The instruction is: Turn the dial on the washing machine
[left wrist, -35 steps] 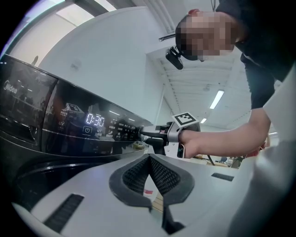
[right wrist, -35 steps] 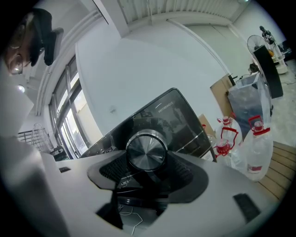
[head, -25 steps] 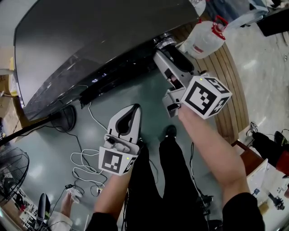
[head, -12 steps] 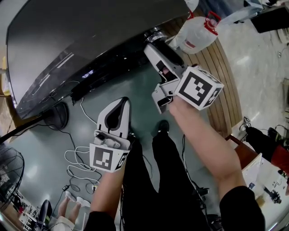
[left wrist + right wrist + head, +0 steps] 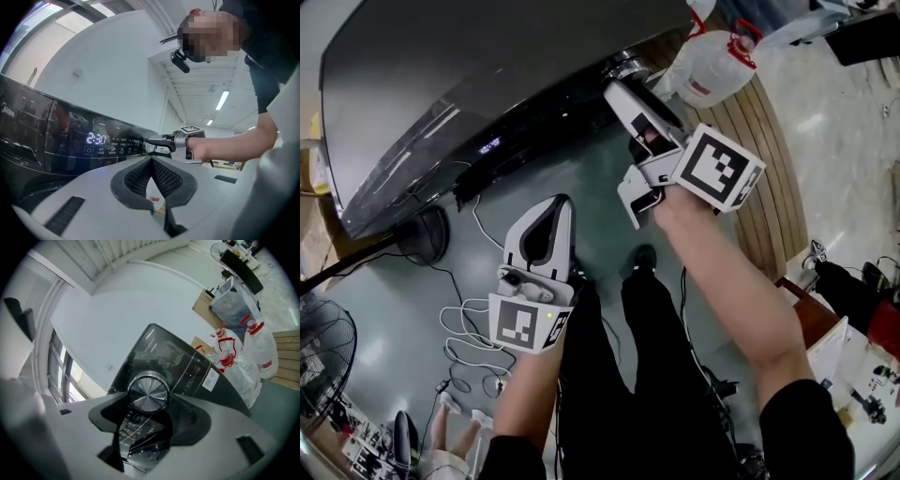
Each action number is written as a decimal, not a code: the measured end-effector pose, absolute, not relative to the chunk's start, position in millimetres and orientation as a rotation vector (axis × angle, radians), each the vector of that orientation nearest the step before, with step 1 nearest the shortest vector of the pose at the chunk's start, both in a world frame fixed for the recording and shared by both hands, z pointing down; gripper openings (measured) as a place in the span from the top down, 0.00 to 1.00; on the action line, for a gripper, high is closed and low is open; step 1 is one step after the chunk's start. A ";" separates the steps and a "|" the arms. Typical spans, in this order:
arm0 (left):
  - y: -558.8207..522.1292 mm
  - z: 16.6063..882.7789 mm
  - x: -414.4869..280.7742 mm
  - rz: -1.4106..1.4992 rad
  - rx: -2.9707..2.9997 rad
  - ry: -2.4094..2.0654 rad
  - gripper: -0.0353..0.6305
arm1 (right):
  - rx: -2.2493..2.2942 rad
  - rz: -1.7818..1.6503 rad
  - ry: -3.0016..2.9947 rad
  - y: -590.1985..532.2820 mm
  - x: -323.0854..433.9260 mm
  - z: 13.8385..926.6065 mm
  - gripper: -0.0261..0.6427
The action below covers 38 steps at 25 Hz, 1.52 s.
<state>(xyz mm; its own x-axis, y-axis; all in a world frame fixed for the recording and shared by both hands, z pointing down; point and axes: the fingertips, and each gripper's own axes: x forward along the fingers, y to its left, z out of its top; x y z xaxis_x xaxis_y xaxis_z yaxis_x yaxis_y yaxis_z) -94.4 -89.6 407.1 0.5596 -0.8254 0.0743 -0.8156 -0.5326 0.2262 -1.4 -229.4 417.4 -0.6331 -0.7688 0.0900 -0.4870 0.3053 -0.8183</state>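
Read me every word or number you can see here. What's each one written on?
"2:30": lit display of the washing machine.
"Midea": brand mark at the machine's left edge.
Small program labels beside the display: too small to read.
White sticker on the machine: unreadable.
Red label on the jug: blurred.

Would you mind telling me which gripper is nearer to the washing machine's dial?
Right. The right gripper has its jaws on either side of the dial, closed on it. The left gripper hangs shut and empty, back from the machine, off the dial's left.
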 end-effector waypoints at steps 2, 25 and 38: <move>-88.2 405.0 -94.8 -0.058 2.561 -1.376 0.93 | -1.145 -1.282 2.222 -227.7 1.6 421.7 0.53; -84.9 389.0 -86.2 -0.040 2.539 -1.512 0.93 | -1.117 -1.603 1.906 -221.4 15.5 450.8 0.53; -96.9 374.4 -73.9 -0.056 2.509 -1.606 0.93 | -0.962 -1.722 1.770 -220.6 9.4 450.0 0.53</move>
